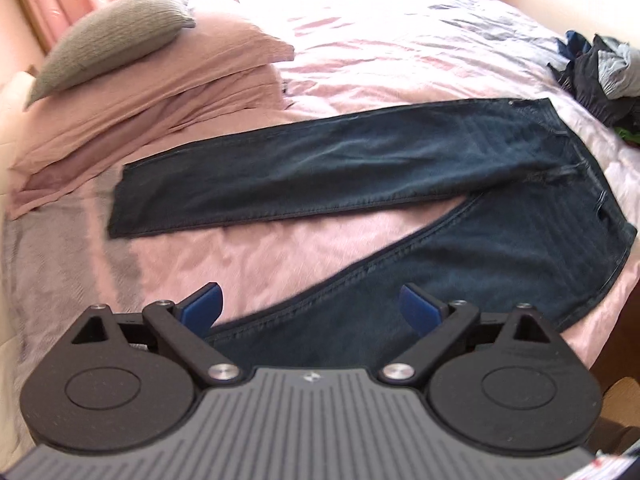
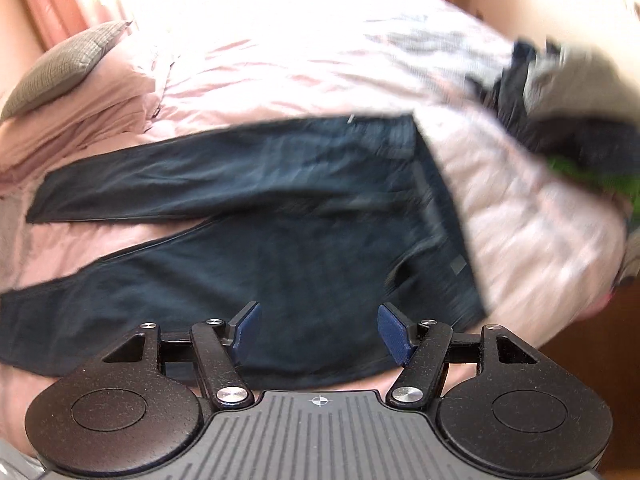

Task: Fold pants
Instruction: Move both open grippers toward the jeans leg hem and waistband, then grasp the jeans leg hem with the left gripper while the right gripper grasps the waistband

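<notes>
Now the pair of dark blue denim pants [image 1: 360, 168] lies spread flat on the pink satin bedcover [image 1: 380, 60], and it fills the middle of both views. In the left wrist view one leg runs from the centre left toward the waist at the right edge, and the other leg comes down diagonally to the bottom centre, so the two legs stand apart like a letter V. The left gripper [image 1: 310, 310] hangs above this lower leg with its blue pads [image 1: 208, 304] wide apart, and no cloth is between them. In the right wrist view, which is blurred, the right gripper [image 2: 318, 334] is over the seat part of the pants, near the bottom centre; its jaws are also apart and they hold nothing. At the upper left of the left view a grey knitted cushion [image 1: 116, 36] leans on a stack of pink pillows [image 1: 160, 96]. At the upper right a loose pile of dark and grey clothes [image 1: 600, 72] rests on the bedcover, well apart from the pants.
</notes>
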Demonstrator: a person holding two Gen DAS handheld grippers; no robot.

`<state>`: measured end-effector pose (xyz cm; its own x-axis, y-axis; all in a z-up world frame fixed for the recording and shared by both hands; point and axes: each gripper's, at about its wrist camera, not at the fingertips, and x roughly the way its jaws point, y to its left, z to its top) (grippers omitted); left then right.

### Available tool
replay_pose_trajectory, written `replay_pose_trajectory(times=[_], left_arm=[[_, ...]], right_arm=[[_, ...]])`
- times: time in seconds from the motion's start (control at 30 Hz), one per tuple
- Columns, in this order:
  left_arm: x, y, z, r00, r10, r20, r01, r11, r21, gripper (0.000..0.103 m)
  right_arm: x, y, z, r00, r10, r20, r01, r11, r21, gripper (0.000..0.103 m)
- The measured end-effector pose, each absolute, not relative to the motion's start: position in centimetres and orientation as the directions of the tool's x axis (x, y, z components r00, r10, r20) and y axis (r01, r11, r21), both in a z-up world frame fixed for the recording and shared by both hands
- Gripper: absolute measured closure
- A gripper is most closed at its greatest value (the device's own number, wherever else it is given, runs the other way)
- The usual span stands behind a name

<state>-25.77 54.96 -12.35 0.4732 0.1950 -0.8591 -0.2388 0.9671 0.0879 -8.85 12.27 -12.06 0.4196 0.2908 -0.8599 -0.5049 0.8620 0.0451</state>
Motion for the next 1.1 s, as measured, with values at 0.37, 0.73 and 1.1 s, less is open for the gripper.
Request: replay_pose_trajectory(times=[0.37,0.73,1.1], left_arm=[[-14.7,59.2,-18.1,0.485,0.136,-0.864,-0.121,0.989,0.088,0.025],[-1.1,65.6,-26.7,0.502,0.168,-0.848,0.030,0.977,0.211,0.049],[7.0,72.1,-33.0,0.422,0.132,-0.897,0.230,0.941,0.247,0.054]], right_arm=[[1.9,15.4,-15.1,0.341,0.396,-0.853,-0.616,0.779,0.116,0.041],[20.1,26.2,-25.9,0.255,0.432,-0.865,-0.747,0.656,0.107,0.041],[30.7,33.8,-33.0,0.192,0.413,-0.890,-0.896,0.444,0.013,0.041]])
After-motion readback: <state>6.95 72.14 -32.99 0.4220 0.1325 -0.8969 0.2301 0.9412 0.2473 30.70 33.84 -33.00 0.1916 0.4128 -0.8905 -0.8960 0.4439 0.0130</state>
